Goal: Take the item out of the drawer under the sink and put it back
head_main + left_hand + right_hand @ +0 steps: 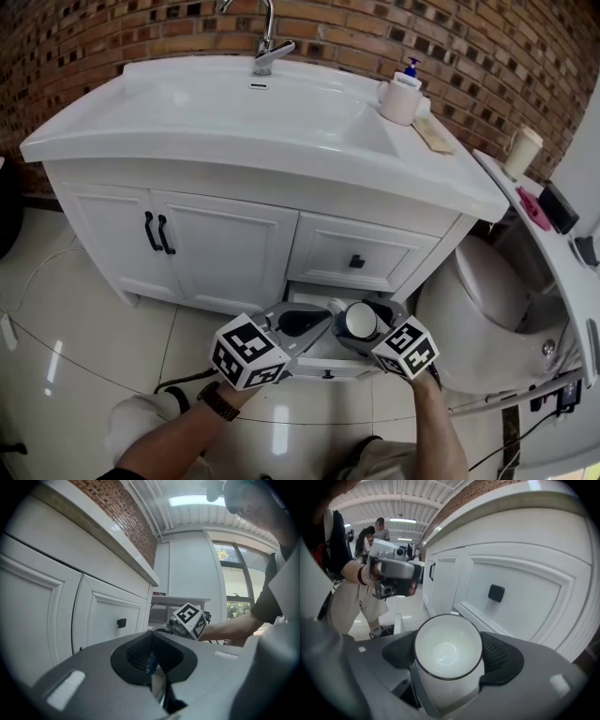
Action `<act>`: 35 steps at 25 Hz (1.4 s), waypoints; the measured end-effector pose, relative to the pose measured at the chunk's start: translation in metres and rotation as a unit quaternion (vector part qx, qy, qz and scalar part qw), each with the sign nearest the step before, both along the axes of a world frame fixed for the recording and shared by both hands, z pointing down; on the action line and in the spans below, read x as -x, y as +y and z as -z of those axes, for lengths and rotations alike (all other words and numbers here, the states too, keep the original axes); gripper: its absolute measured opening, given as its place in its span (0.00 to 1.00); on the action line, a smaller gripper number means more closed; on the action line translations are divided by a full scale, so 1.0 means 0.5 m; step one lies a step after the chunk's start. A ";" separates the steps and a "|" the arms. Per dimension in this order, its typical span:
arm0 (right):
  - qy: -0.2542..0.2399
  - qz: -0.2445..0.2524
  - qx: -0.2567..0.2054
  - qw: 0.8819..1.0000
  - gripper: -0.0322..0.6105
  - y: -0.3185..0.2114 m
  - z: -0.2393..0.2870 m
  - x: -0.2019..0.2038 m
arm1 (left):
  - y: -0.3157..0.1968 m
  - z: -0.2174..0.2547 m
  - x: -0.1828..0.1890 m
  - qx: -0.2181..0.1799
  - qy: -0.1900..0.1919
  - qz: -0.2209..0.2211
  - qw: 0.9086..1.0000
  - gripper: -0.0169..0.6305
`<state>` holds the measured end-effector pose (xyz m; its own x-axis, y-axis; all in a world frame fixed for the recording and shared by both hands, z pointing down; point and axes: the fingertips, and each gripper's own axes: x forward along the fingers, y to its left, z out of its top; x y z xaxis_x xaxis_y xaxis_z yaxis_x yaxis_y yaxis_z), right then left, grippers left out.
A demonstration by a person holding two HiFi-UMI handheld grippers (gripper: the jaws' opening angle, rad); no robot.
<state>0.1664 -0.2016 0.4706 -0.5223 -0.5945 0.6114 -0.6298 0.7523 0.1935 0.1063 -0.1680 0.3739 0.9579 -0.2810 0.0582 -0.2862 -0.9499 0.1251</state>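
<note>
In the head view the low drawer [323,367] under the sink vanity stands pulled out, below a closed drawer with a black knob [357,262]. My right gripper [363,325] hangs over the open drawer, shut on a white cup [361,320]. The right gripper view looks straight into that cup [448,651], empty and dark-rimmed, squeezed between the two black pads [499,658]. My left gripper [302,322] hovers just left of the cup over the same drawer; its jaws meet in the left gripper view, where the left gripper [151,644] has only a small blue bit showing behind.
A white toilet [478,309] stands close on the right. Two cabinet doors with black handles [156,232] are at left. On the counter sit a faucet [267,47] and a soap dispenser [401,94]. A cable [178,382] lies on the tiled floor.
</note>
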 end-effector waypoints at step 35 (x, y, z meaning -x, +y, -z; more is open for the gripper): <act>-0.171 -0.076 -0.127 0.974 0.05 0.109 0.230 -0.033 | 0.050 0.001 0.037 0.003 -0.016 0.001 1.000 0.05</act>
